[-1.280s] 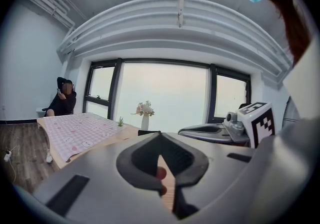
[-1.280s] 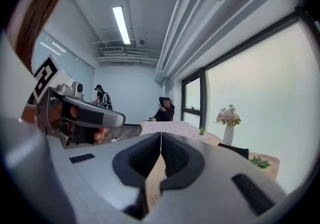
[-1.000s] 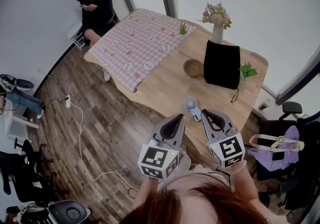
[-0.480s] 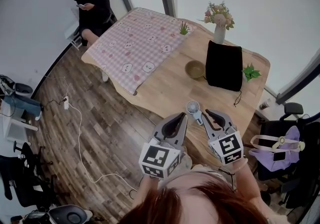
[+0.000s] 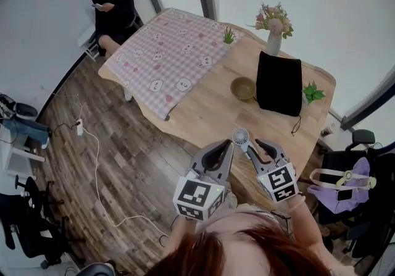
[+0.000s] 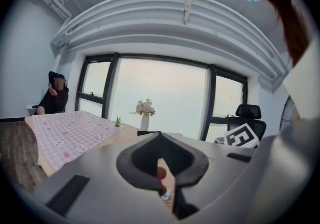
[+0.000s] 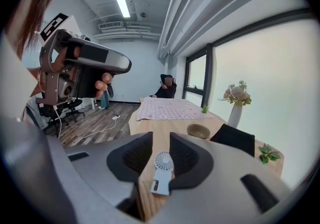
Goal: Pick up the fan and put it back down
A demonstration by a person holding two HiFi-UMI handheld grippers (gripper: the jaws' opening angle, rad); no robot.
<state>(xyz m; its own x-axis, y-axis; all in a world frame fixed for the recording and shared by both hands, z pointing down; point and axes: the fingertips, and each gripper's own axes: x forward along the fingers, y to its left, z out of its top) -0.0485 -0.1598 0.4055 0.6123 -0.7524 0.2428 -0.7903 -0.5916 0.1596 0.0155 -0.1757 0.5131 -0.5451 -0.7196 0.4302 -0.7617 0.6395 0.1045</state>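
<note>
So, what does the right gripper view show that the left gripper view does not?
Only the right gripper view: the whole fan, between the right gripper's opening jaws, and a bowl. Only the left gripper view: the right gripper's marker cube. Both: the pink checked cloth, the vase of flowers and the seated person.

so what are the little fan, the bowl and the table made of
Fan: white, smooth matte shell, likely plastic. Bowl: dull olive-brown, ceramic or wood, cannot tell which. Table: pale wood with visible grain lines, satin finish; solid or veneer unclear.
</note>
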